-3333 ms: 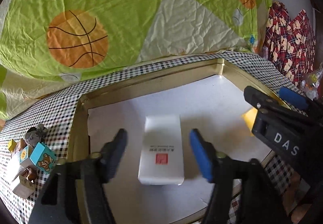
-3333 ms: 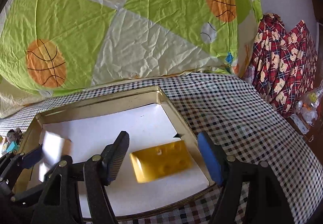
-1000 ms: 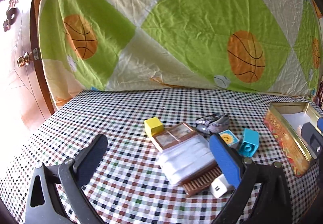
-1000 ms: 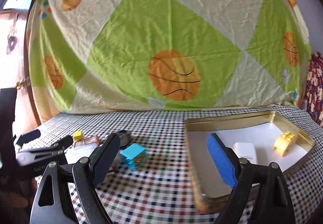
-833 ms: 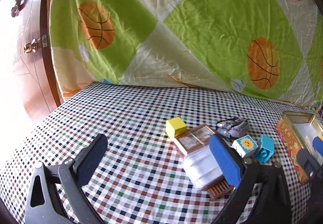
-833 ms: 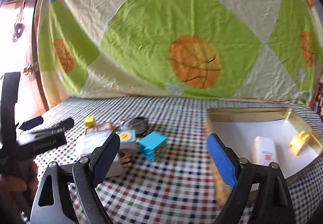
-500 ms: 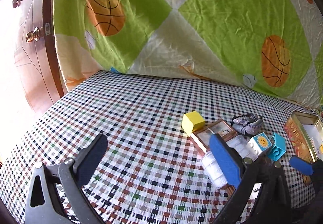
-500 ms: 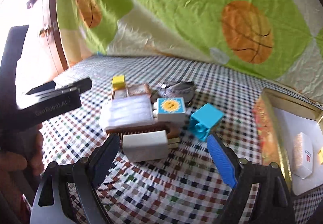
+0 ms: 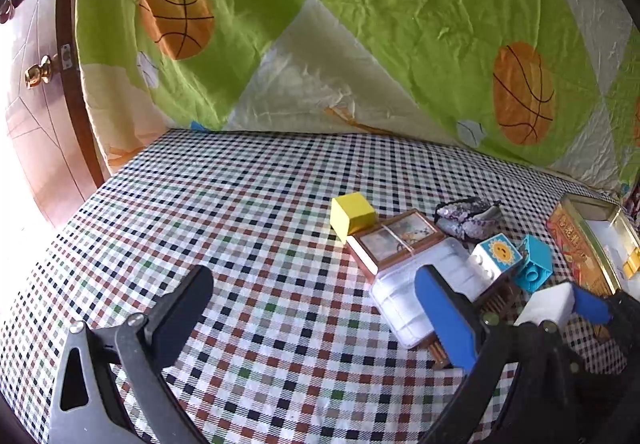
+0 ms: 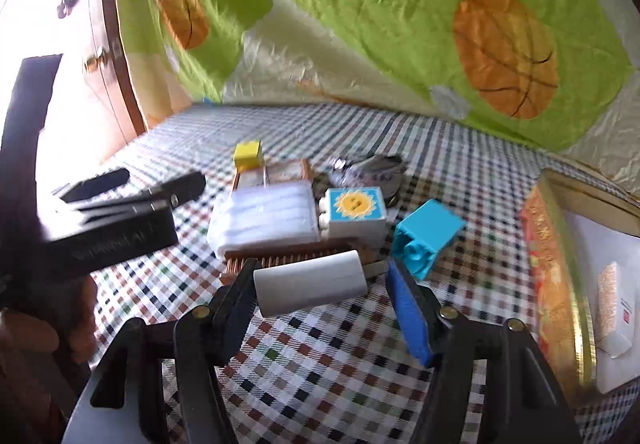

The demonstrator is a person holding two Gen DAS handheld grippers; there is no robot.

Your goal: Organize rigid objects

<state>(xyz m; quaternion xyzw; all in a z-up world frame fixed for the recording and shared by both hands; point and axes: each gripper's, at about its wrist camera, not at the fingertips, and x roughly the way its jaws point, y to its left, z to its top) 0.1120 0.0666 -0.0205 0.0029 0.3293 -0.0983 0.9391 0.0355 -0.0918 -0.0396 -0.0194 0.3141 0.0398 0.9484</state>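
A cluster of objects lies on the checkered cloth: a yellow cube (image 9: 352,212), a framed picture (image 9: 394,238), a clear plastic box (image 9: 420,294), a sun-face block (image 9: 498,256), a cyan brick (image 9: 534,268) and a white charger block (image 10: 310,282). My right gripper (image 10: 322,304) is open, its jaws on either side of the white charger block, which also shows in the left wrist view (image 9: 546,303). My left gripper (image 9: 316,308) is open and empty, left of the cluster. The gold tin (image 10: 560,284) at right holds a white box (image 10: 614,308).
A dark sequined pouch (image 9: 466,217) lies behind the blocks. A green basketball quilt (image 9: 360,23) hangs behind the table. A wooden door (image 9: 36,91) stands at left. The tin's rim (image 9: 576,240) is at the far right.
Both grippers have left the tin and swung left to the object cluster. The right gripper has come down around the white charger block; the left has drifted further left over bare cloth.
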